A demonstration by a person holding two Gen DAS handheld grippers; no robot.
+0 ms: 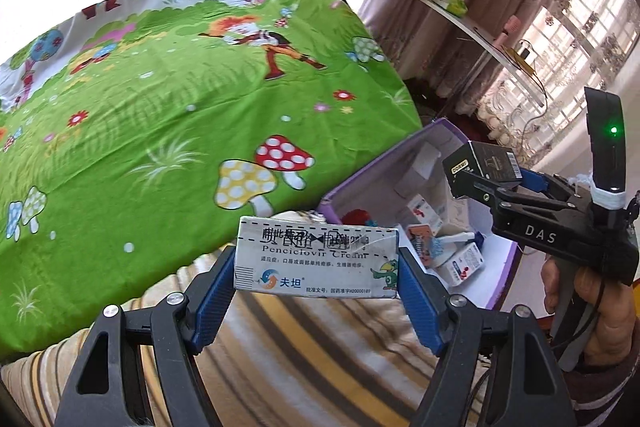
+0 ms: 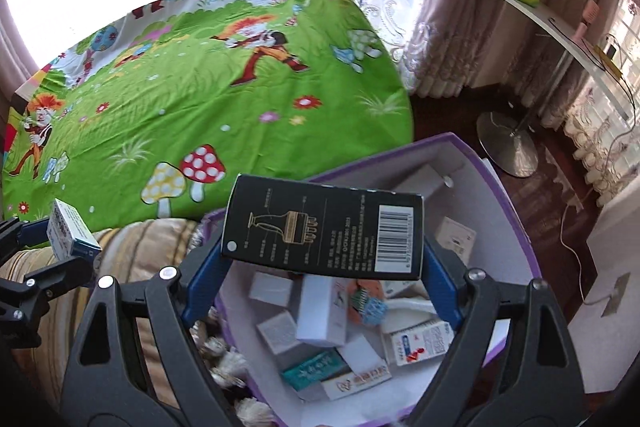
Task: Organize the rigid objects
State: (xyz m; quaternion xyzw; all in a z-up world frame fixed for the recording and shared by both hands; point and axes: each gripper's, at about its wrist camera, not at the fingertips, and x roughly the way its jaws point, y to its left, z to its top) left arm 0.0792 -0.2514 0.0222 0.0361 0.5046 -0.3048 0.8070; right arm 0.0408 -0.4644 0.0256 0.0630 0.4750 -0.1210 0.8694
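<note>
a: what is being held?
b: a white cream box (image 1: 316, 259), pinched at both ends by the left gripper (image 1: 318, 287) above a striped cushion (image 1: 304, 339), just beside the purple bin (image 2: 516, 223).
a: and the other hand?
b: the right gripper (image 2: 324, 267) has its jaws clamped on a black box (image 2: 324, 227), hanging over the bin's open top, above the small cartons (image 2: 320, 311) inside. a green cartoon sheet (image 1: 160, 99) covers the bed behind.

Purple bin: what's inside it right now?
The purple bin holds loose small cartons: white boxes, a teal box, a red-marked carton, an orange-blue item. The black box in the right gripper hides part of it.
</note>
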